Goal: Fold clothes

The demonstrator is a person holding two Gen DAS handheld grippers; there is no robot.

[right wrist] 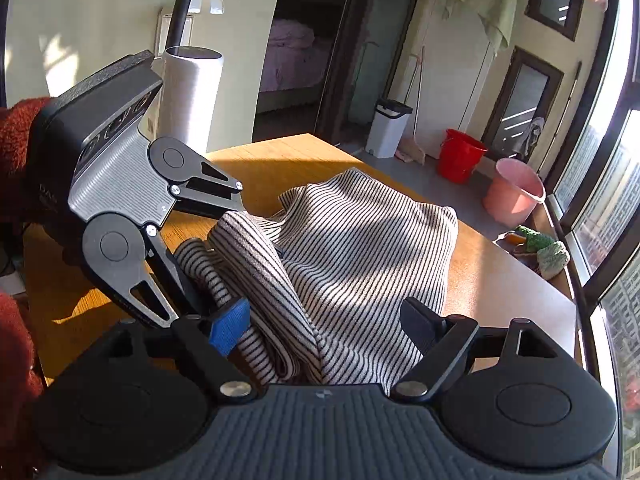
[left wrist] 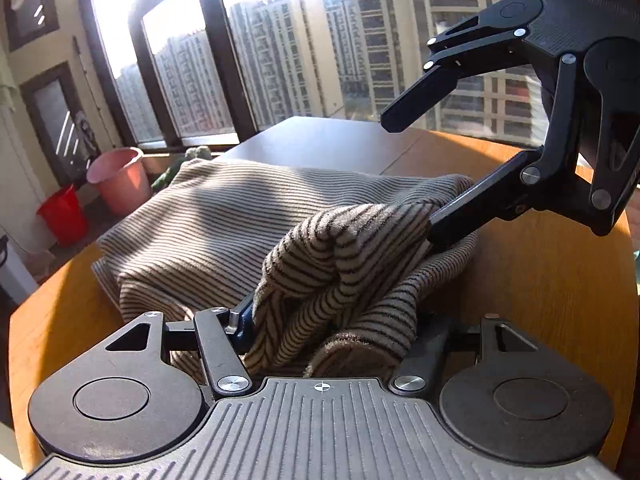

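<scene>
A soft brown-and-cream striped sweater (left wrist: 240,216) lies on the round wooden bench (left wrist: 540,280). The left tongs (left wrist: 328,320) are shut on a bunched fold at its near edge. The right tongs (right wrist: 328,320) are wide open, with cloth lying between them.

The garment (right wrist: 360,240) lies on the desk (right wrist: 256,164), reaching toward its window-side edge. Its near end is bunched up between the left gripper (right wrist: 224,264) and the right gripper (right wrist: 332,324), which sit close together at the desk's near side. Beyond the desk, two buckets (right wrist: 512,192) stand side by side on the floor (right wrist: 424,184) by the window (left wrist: 280,52). A bin (right wrist: 388,128) stands farther back.
</scene>
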